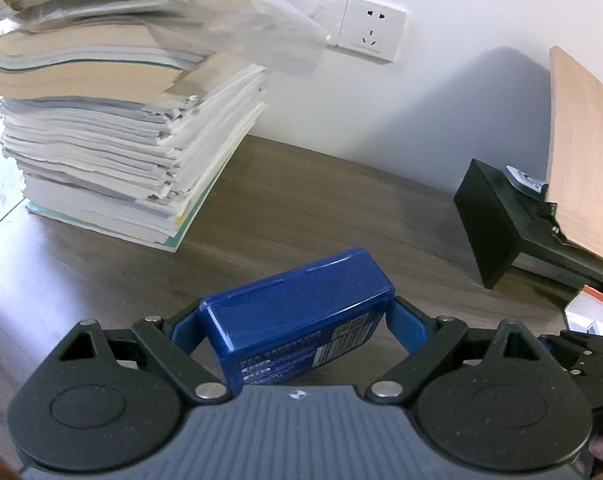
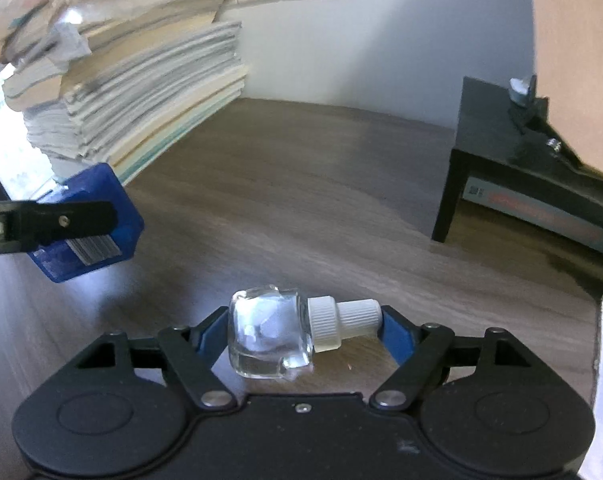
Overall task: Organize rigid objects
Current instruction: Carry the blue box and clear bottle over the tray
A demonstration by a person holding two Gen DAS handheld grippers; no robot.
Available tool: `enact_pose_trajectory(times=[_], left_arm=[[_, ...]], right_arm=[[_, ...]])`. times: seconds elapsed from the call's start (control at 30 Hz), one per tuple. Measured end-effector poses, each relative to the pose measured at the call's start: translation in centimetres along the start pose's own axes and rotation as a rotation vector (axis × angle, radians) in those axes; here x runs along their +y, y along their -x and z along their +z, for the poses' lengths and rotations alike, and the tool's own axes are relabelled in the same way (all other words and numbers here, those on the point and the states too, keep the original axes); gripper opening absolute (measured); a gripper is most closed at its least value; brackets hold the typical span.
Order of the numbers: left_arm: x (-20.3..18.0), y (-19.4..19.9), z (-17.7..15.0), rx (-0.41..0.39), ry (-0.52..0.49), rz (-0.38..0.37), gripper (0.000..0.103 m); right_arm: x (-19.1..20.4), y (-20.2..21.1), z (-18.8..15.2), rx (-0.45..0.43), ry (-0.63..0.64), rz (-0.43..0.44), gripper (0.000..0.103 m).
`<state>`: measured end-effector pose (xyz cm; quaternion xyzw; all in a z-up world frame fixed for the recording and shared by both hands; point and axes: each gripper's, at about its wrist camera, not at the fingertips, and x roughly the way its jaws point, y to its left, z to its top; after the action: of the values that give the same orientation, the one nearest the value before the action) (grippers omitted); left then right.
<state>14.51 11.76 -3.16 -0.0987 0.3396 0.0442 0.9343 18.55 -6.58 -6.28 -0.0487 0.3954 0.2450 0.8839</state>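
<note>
Both tongs carry loads—left gripper (image 1: 297, 316) spread wide, clamping the blue box (image 1: 301, 312), right gripper (image 2: 301, 330) wide, gripping the glass bottle (image 2: 289, 332) lengthwise—so next, I judge, comes setting each down tidily ahead.

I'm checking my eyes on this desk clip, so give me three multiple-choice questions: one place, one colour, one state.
1. Where is the paper stack?
A. On the floor
B. On the table, by the wall
C. On a chair

2. What colour is the box in the left gripper?
A. Blue
B. Red
C. Green

3. How is the bottle between the right gripper fingers?
A. Upright, uncapped
B. Shattered
C. On its side, capped

B: the stack's base sits on the wood beside the wall.
A: its plastic is deep blue.
C: its white cap points sideways.
</note>
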Motion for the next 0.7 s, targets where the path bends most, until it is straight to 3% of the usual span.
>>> enact_pose_trajectory(times=[0.37,0.7], left_arm=[[-6.3,2.3,-0.6,-0.019,-0.064,-0.094,0.095],[-17.2,5.6,-3.4,-0.010,-0.193,-0.272,0.095]], right_arm=[[-3.1,9.2,-0.6,-0.108,-0.075,-0.092,0.093],[-10.0,19.9,-6.2,-0.164,-0.207,-0.296,0.093]])
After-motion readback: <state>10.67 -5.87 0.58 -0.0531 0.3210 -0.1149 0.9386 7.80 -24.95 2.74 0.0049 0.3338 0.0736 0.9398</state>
